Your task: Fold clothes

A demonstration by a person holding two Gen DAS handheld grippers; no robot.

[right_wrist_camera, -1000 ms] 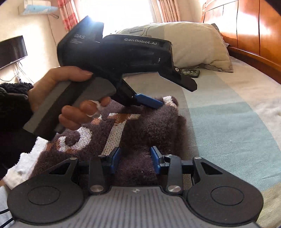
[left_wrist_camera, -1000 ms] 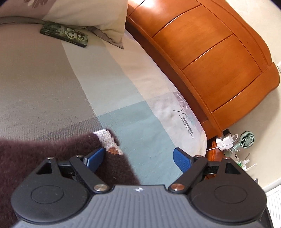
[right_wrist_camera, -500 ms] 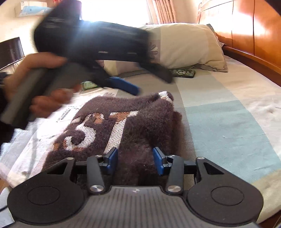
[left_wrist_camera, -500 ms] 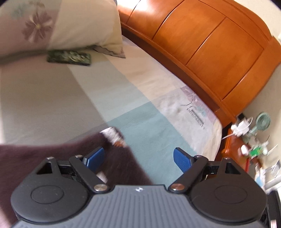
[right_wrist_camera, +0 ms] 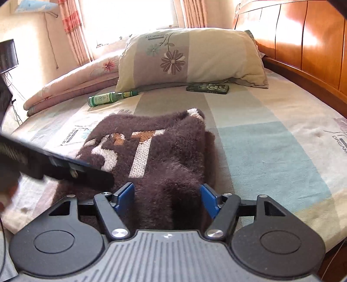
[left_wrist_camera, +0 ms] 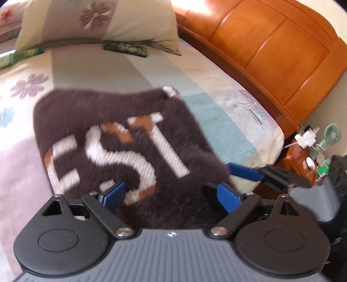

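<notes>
Right wrist: folded brown sweater (right_wrist_camera: 164, 156) w/ white lettering; both grippers' fingers spread.

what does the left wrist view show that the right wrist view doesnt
Only the left wrist view shows the green desk fan and white charger on the bedside stand, plus the sweater's full "EST" lettering. Only the right wrist view shows the window, curtains, folded quilt and the green bottle's full length. Both share the brown sweater, the floral pillow, the green phone case and the wooden headboard.
</notes>
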